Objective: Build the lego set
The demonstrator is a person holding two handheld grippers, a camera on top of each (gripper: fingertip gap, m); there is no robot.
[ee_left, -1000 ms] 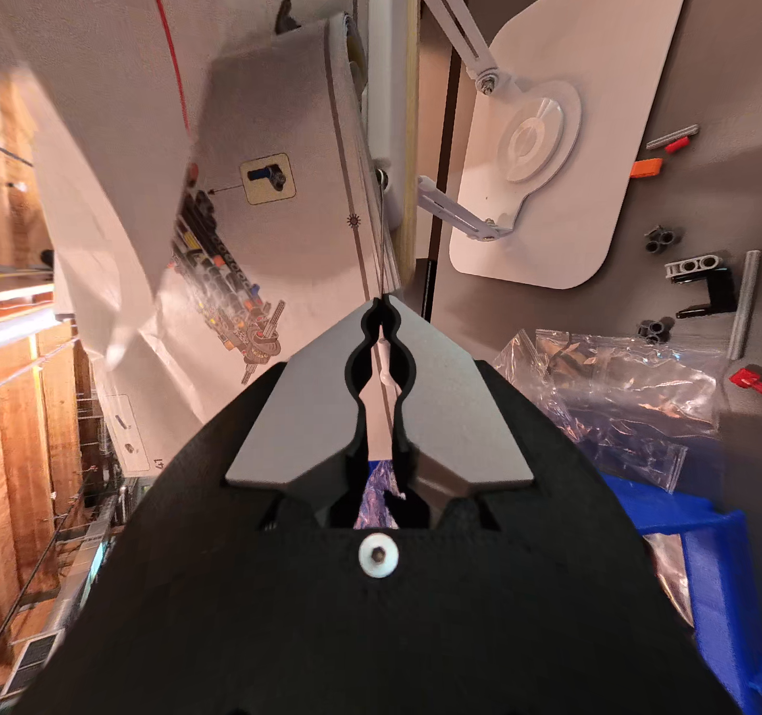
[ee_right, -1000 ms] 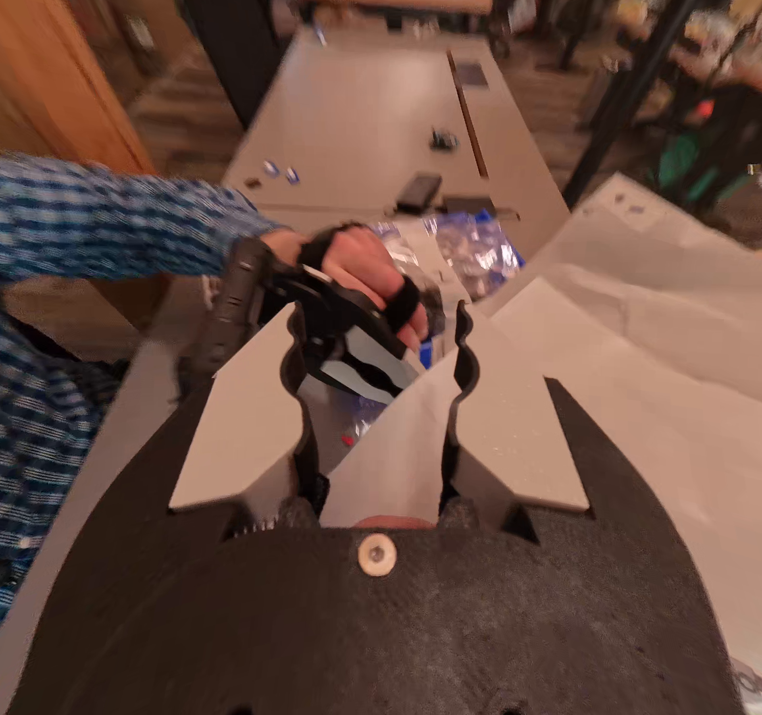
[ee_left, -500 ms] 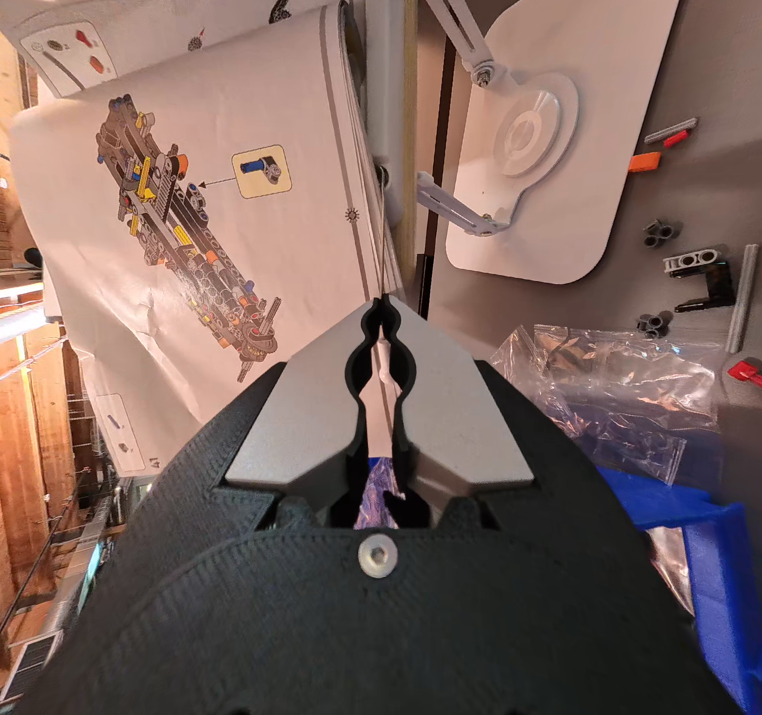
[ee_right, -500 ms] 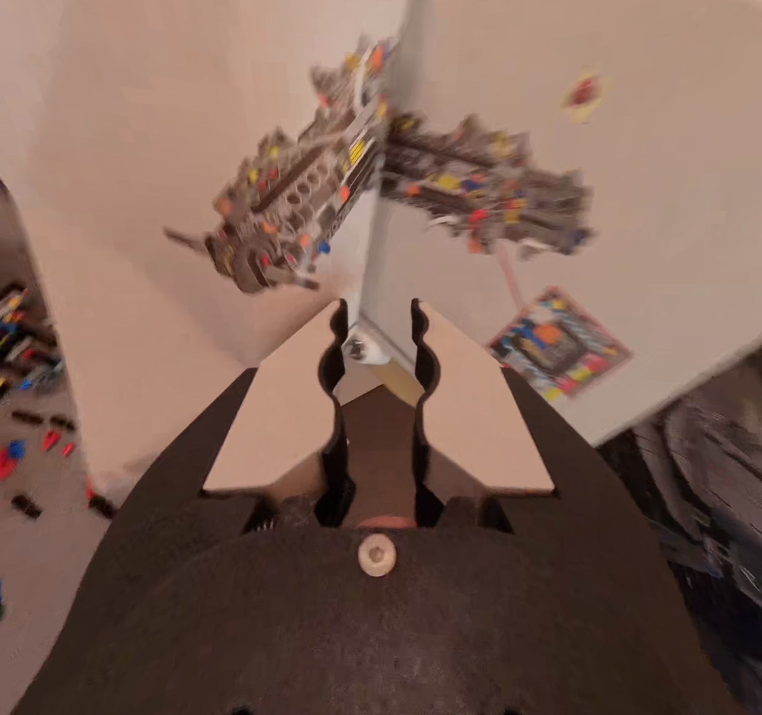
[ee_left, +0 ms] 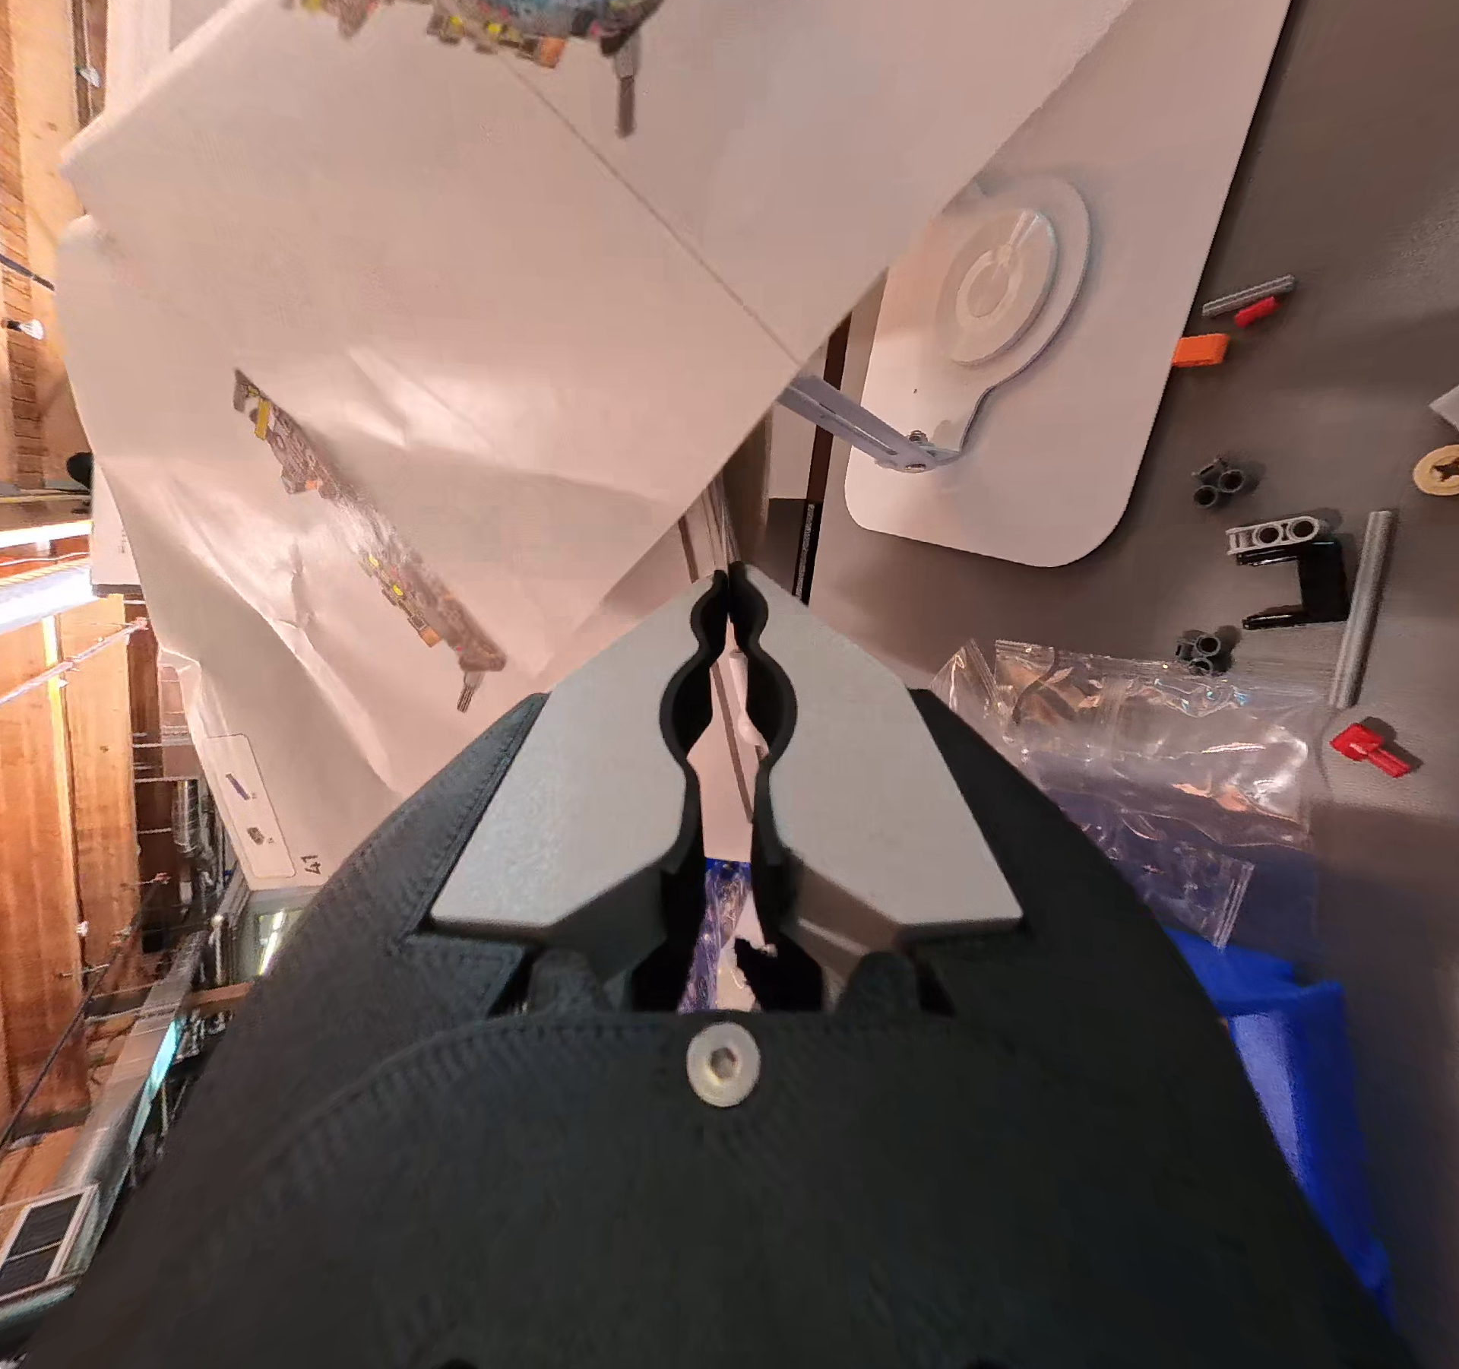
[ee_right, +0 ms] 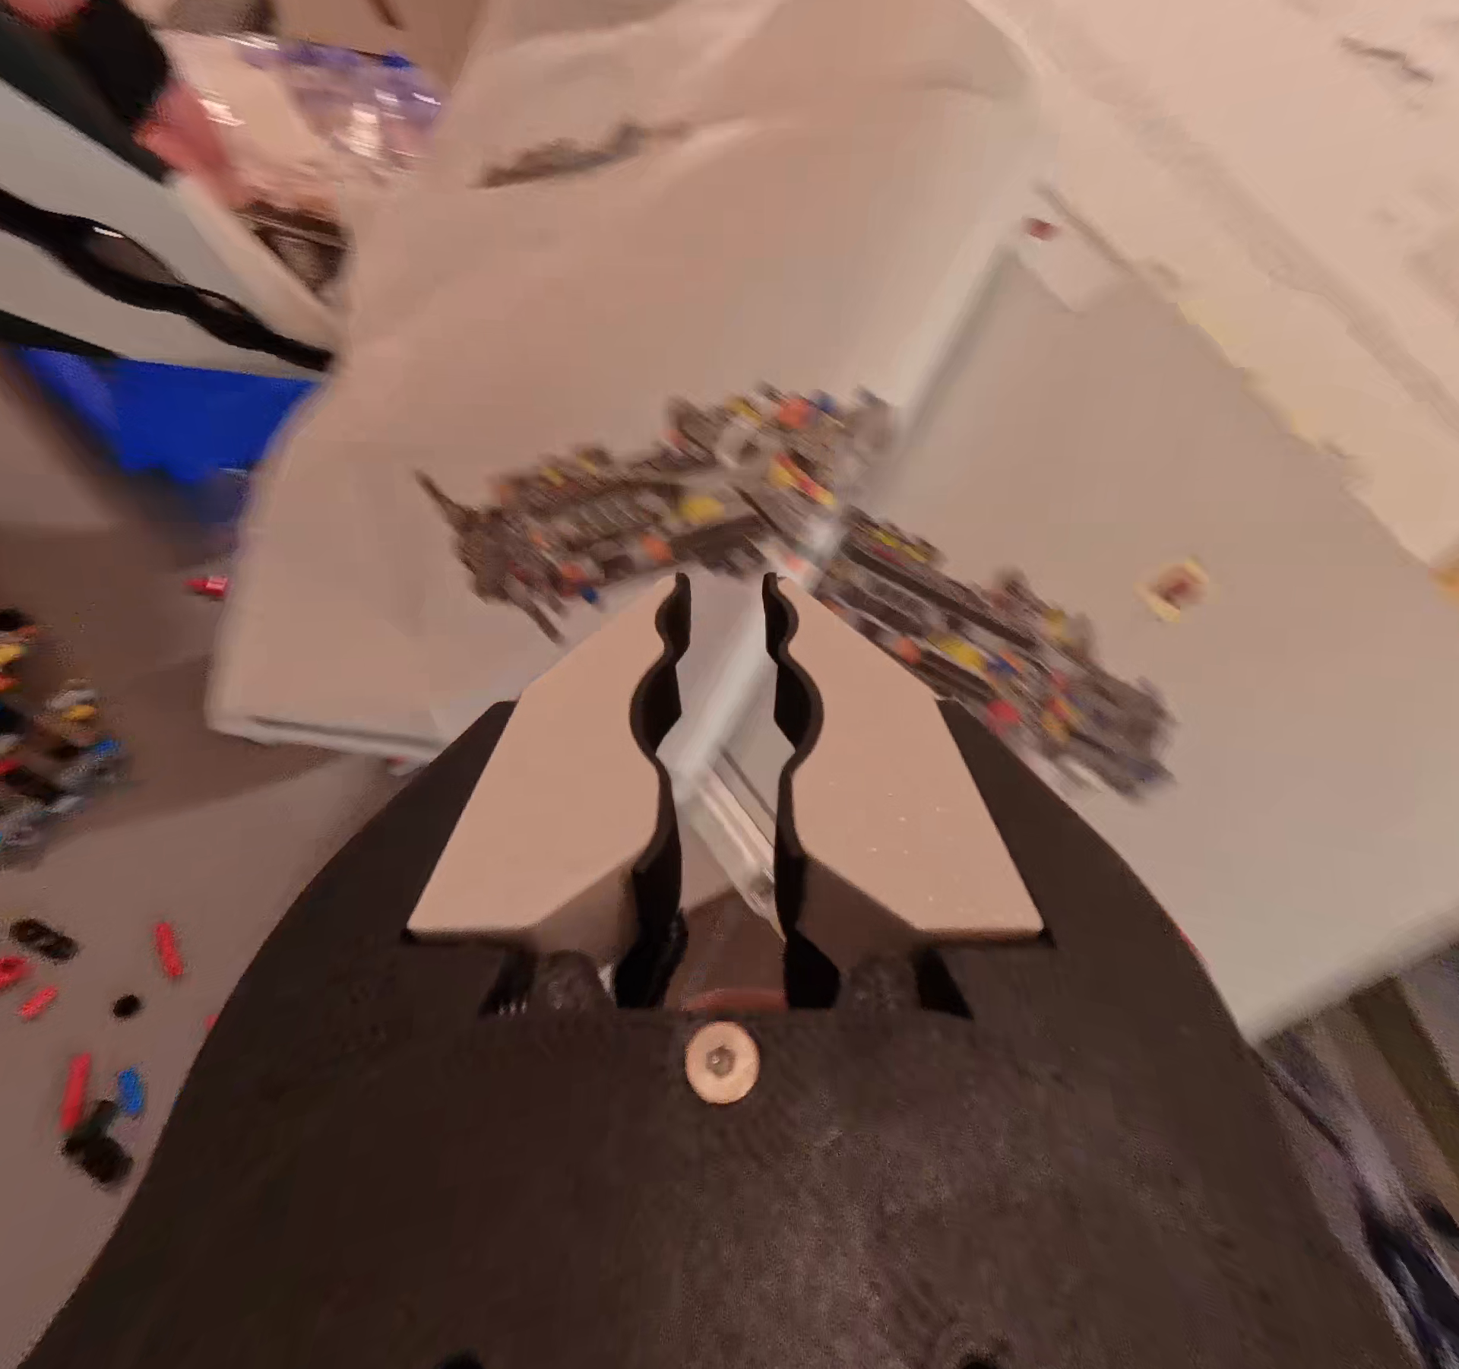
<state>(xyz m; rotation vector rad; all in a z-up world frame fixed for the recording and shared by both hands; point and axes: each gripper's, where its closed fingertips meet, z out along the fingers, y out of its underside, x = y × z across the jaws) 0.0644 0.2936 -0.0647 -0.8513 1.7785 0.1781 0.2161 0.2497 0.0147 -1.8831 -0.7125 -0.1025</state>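
Note:
The LEGO instruction booklet (ee_left: 395,399) stands open in front of my left gripper (ee_left: 726,582), which is shut on the thin edge of its pages. A loose page (ee_left: 631,170) with a printed model hangs across the top of that view, blurred. In the right wrist view the booklet (ee_right: 1145,399) lies open, and my right gripper (ee_right: 725,581) is just above its centre fold, open with a narrow gap and empty. That view is motion-blurred. Loose LEGO pieces (ee_right: 47,723) lie on the table at the left.
A white stand base (ee_left: 1105,399), clear plastic bags (ee_left: 1145,762) and a blue bin (ee_left: 1303,1094) sit on the grey table. Small parts lie at the right: a black L-shaped piece (ee_left: 1303,577), a grey axle (ee_left: 1362,604), a red piece (ee_left: 1370,748). Tip to tip, the grippers are about 20 cm apart. Measured from the fingertips, the grey axle (ee_left: 1362,604) is 15 cm or so from the left gripper and 30 cm from the right.
A page has swung over across the left view, covering the step picture. My right gripper let the page go, narrowed its jaws and swung down over the open booklet. My left gripper stays shut.

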